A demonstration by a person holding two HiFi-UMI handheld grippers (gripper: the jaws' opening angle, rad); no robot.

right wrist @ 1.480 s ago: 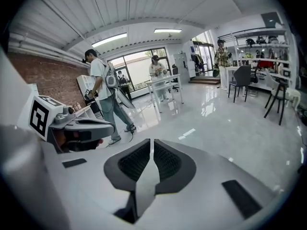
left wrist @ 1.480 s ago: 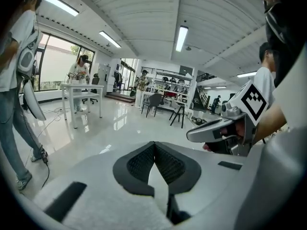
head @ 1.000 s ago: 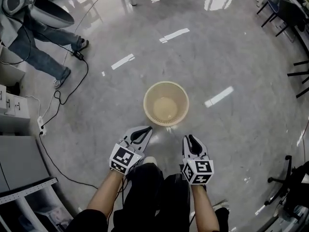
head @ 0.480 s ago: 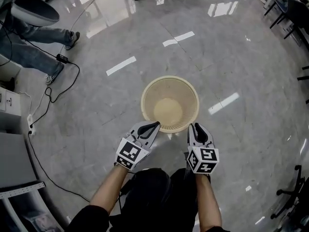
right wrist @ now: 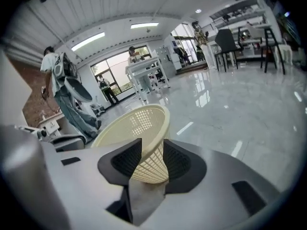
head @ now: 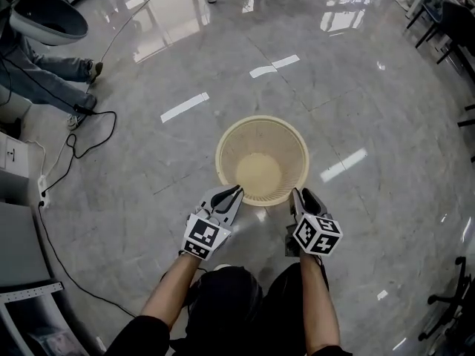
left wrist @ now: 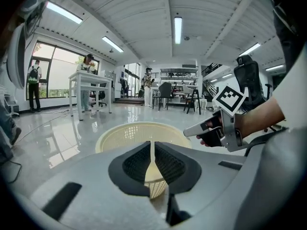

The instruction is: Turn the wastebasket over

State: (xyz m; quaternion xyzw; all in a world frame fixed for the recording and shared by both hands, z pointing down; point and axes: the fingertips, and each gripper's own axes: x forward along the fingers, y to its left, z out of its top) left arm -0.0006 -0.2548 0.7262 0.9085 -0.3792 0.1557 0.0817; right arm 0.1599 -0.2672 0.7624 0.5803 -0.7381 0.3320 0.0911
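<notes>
A pale yellow mesh wastebasket (head: 261, 162) stands upright on the glossy grey floor, mouth up and empty. My left gripper (head: 236, 191) is shut with nothing in it, its tips just short of the basket's near left rim. My right gripper (head: 299, 193) is at the near right rim, and its jaws are opening. In the left gripper view the shut jaws (left wrist: 151, 147) point at the basket (left wrist: 129, 133), with the right gripper (left wrist: 211, 128) beside it. In the right gripper view the basket's wall (right wrist: 139, 126) shows through the gap of the gripper (right wrist: 152, 147); the pads do not press on it.
A person in jeans (head: 44, 65) stands at the top left by a white curved shell (head: 41, 17). A black cable (head: 74, 147) trails over the floor towards grey furniture (head: 15, 251) at the left. Chair legs (head: 445, 21) stand at the right edge.
Both grippers have sunk and come forward to the basket's near rim, and the basket looks larger. The right jaws have spread; the left jaws stay shut.
</notes>
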